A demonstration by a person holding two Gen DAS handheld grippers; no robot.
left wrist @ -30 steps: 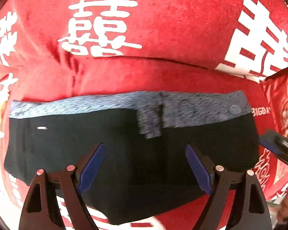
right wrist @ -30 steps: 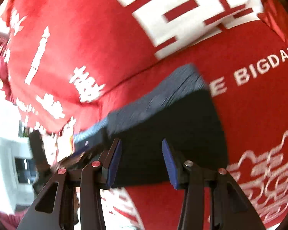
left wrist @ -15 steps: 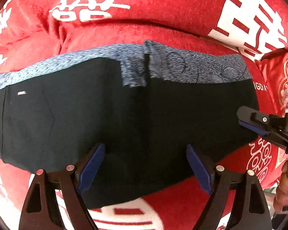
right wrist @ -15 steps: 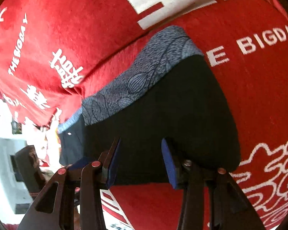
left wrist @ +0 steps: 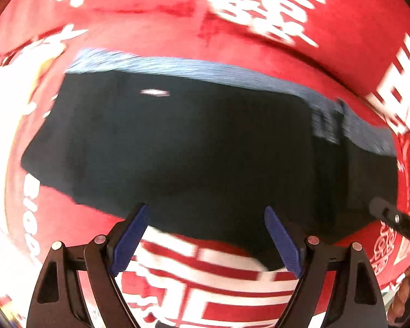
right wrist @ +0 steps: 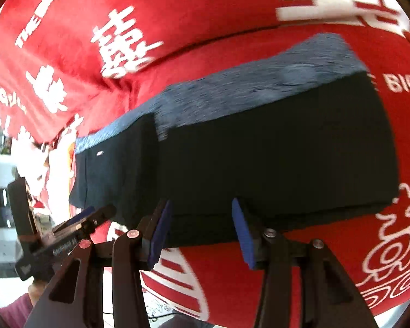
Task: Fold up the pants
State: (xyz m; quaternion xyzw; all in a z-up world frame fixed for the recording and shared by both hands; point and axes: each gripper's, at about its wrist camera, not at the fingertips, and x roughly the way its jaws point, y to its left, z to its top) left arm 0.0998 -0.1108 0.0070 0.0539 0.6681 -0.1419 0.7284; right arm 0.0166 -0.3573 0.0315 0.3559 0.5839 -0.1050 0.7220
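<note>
red blanket [left wrist: 155,27] with white characters covers the whole surface | black pants [left wrist: 205,147] lie flat on it, folded, grey-blue waistband [right wrist: 259,87] on the far edge (blurred) | left gripper [left wrist: 206,235] jaws wide, holding nothing, at the near hem | right gripper [right wrist: 202,229] jaws apart, empty, at the near edge

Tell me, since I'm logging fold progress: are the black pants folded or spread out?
Folded. The pants lie as a compact rectangle on the red blanket, one layer overlapping another by the grey waistband; no legs extend.
</note>
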